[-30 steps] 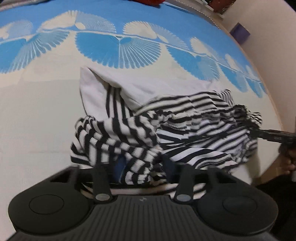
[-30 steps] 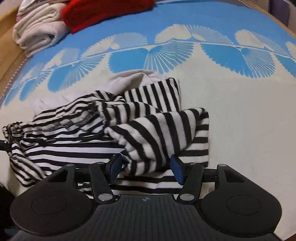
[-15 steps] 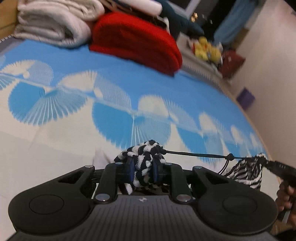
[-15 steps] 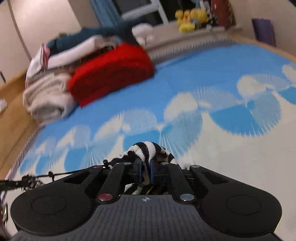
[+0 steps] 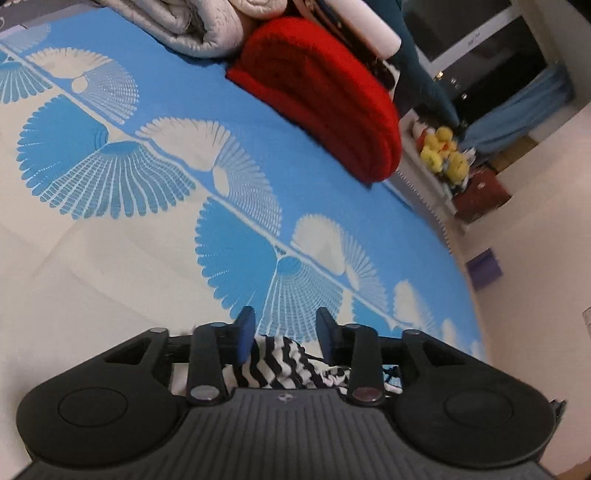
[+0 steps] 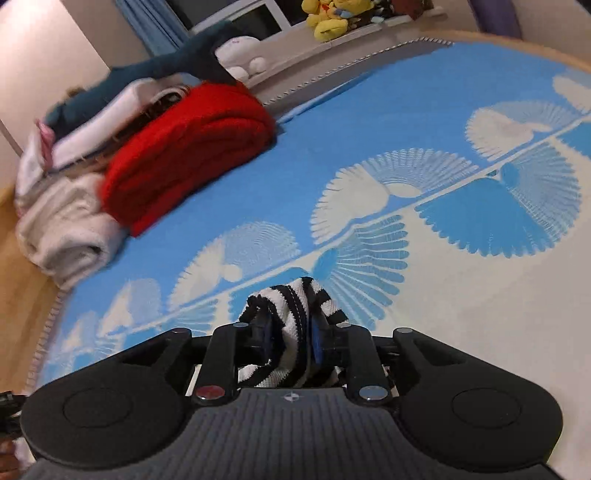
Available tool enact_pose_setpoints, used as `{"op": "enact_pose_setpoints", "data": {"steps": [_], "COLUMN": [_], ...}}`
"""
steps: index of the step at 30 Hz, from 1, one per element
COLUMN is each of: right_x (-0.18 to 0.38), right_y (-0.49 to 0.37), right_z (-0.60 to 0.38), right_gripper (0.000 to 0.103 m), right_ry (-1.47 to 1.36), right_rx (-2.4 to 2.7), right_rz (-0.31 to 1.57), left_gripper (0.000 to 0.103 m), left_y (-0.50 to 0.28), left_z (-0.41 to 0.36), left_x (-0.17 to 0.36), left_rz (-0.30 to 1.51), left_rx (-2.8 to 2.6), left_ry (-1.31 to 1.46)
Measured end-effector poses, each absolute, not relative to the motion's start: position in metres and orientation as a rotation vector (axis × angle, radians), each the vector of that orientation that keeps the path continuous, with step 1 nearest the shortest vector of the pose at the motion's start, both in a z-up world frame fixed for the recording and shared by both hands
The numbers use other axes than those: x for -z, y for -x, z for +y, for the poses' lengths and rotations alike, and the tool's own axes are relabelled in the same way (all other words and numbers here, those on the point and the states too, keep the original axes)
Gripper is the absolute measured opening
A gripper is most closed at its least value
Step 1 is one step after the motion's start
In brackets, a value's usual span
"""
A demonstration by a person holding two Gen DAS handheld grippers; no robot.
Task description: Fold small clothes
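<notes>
The black-and-white striped garment [image 5: 288,363] hangs below my left gripper [image 5: 286,334], whose jaws stand apart with the cloth lying loose between and under them. My right gripper [image 6: 290,334] is shut on a bunched fold of the same striped garment [image 6: 295,299], which sticks up between its blue pads. Both grippers are lifted above the blue-and-cream bedspread [image 5: 110,236], which also shows in the right wrist view [image 6: 461,295]. Most of the garment is hidden below the gripper bodies.
A folded red blanket [image 5: 328,92] and grey-white folded bedding [image 5: 192,26] lie at the far side of the bed; they also show in the right wrist view as the red blanket [image 6: 184,147] and white bedding [image 6: 62,229]. Yellow plush toys [image 5: 443,151] sit on a ledge beyond.
Both grippers closed on the striped garment and lifted it off the bed. Since half a second ago the left jaws have opened and released the cloth; the right stays shut on it.
</notes>
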State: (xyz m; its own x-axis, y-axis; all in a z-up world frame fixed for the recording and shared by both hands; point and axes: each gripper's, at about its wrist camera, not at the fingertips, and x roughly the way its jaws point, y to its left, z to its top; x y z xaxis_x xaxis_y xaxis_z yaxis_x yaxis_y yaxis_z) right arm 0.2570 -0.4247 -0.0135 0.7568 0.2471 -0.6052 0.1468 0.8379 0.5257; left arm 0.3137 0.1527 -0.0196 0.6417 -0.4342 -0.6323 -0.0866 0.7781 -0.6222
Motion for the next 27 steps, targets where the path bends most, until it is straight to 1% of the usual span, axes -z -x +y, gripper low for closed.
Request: {"op": "enact_pose_setpoints", "data": {"steps": [1, 2, 4, 5, 6, 8, 10, 14, 15, 16, 17, 24, 27], "right_x": [0.015, 0.017, 0.024, 0.028, 0.03, 0.033, 0.031, 0.026, 0.027, 0.029, 0.031, 0.052, 0.061], "right_y": [-0.256, -0.255, -0.257, -0.256, -0.254, -0.252, -0.252, -0.255, -0.256, -0.258, -0.26, -0.267, -0.271], "right_z": [-0.431, -0.436, -0.446, -0.452, -0.457, -0.464, -0.462, -0.447, -0.444, -0.442, -0.441, -0.437, -0.43], "right_gripper": [0.023, 0.026, 0.042, 0.056, 0.061, 0.06, 0.06, 0.06, 0.061, 0.063, 0.065, 0.066, 0.066], "right_ry": [-0.615, -0.639, -0.698, -0.733, -0.76, -0.778, -0.729, -0.545, -0.505, -0.475, -0.456, -0.352, -0.304], "right_rx": [-0.08, -0.09, -0.096, -0.091, -0.075, -0.037, -0.013, -0.028, -0.034, -0.045, -0.061, -0.115, -0.13], "right_rz": [0.723, 0.732, 0.77, 0.775, 0.772, 0.769, 0.77, 0.779, 0.791, 0.808, 0.828, 0.956, 0.993], "left_gripper": [0.04, 0.04, 0.041, 0.045, 0.048, 0.065, 0.068, 0.068, 0.068, 0.068, 0.068, 0.067, 0.057], "left_y": [-0.313, -0.314, -0.315, -0.314, -0.314, -0.312, -0.312, -0.311, -0.31, -0.311, -0.311, -0.318, -0.322], "left_z": [0.153, 0.151, 0.144, 0.14, 0.136, 0.127, 0.116, 0.095, 0.091, 0.088, 0.086, 0.086, 0.085], "left_x": [0.02, 0.021, 0.022, 0.022, 0.023, 0.024, 0.029, 0.038, 0.04, 0.042, 0.044, 0.055, 0.057], "left_rz": [0.874, 0.889, 0.918, 0.925, 0.927, 0.933, 0.949, 0.976, 0.979, 0.982, 0.985, 0.972, 0.964], "left_rx": [0.218, 0.223, 0.253, 0.273, 0.294, 0.315, 0.323, 0.319, 0.316, 0.311, 0.307, 0.259, 0.244], "left_ry": [0.65, 0.625, 0.567, 0.541, 0.516, 0.458, 0.401, 0.245, 0.206, 0.177, 0.147, 0.035, 0.011]}}
